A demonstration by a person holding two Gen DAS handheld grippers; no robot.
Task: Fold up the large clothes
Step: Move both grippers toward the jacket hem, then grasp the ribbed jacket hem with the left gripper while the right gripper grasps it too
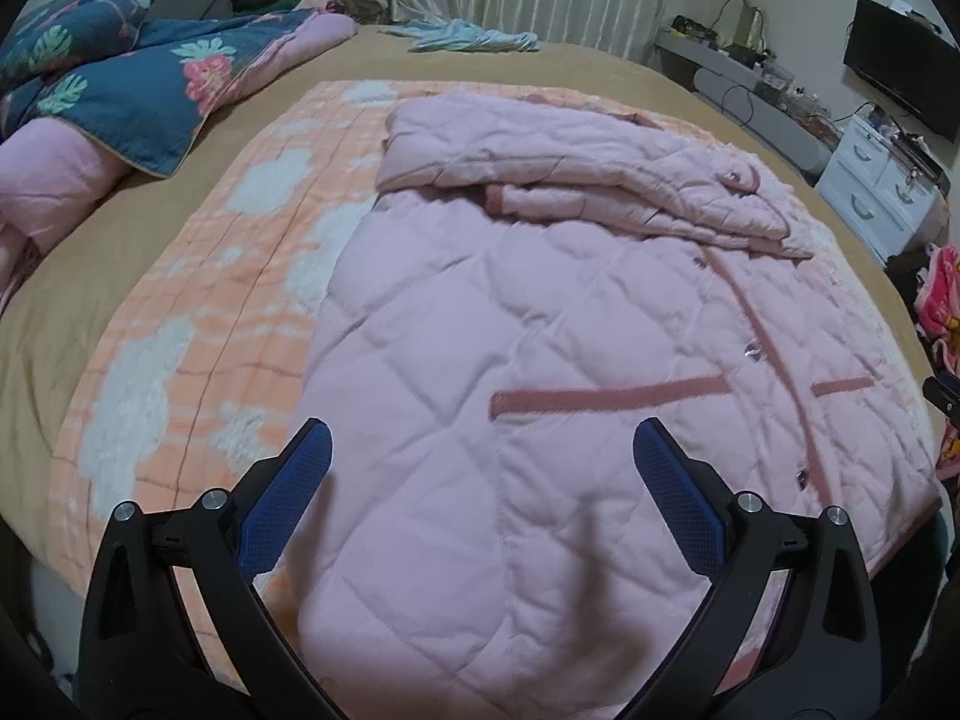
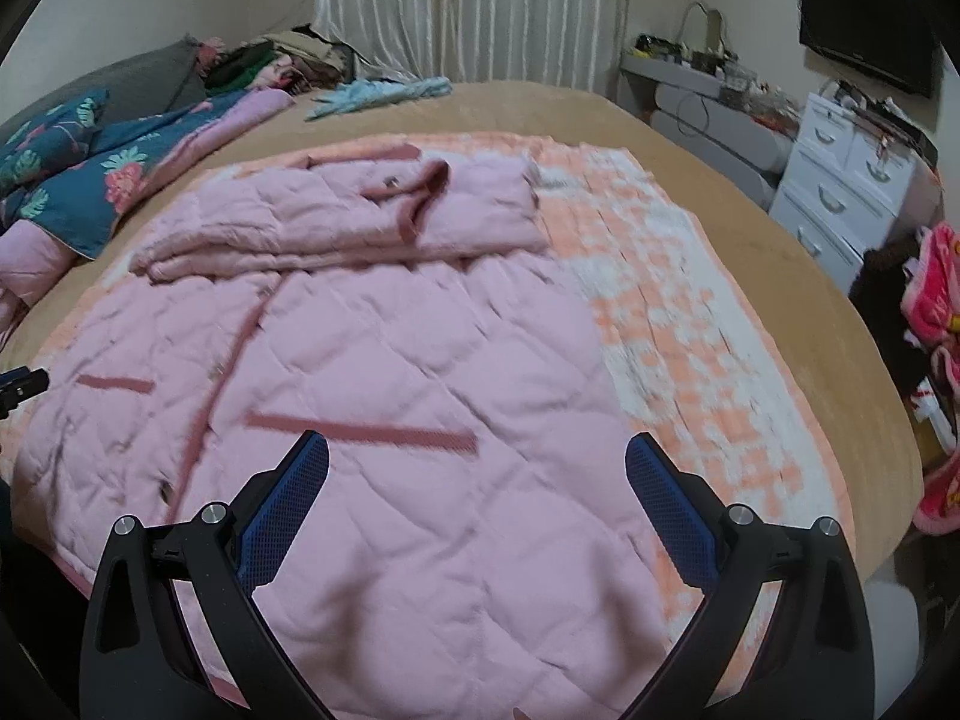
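Pink coat (image 1: 480, 360) spread flat on an orange blanket (image 1: 198, 324) on the bed (image 1: 66, 300), top part folded over at 12 o'clock. Left gripper (image 1: 480, 450) and right gripper (image 2: 477, 462) above the hem, fingers spread wide, holding nothing.

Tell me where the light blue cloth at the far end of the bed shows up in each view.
Left wrist view: the light blue cloth lies at top centre, on the far edge of the bed.
Right wrist view: the light blue cloth lies upper left of centre, on the far part of the bed.
Shared landmark: the pink quilted coat spread in front of both open grippers.
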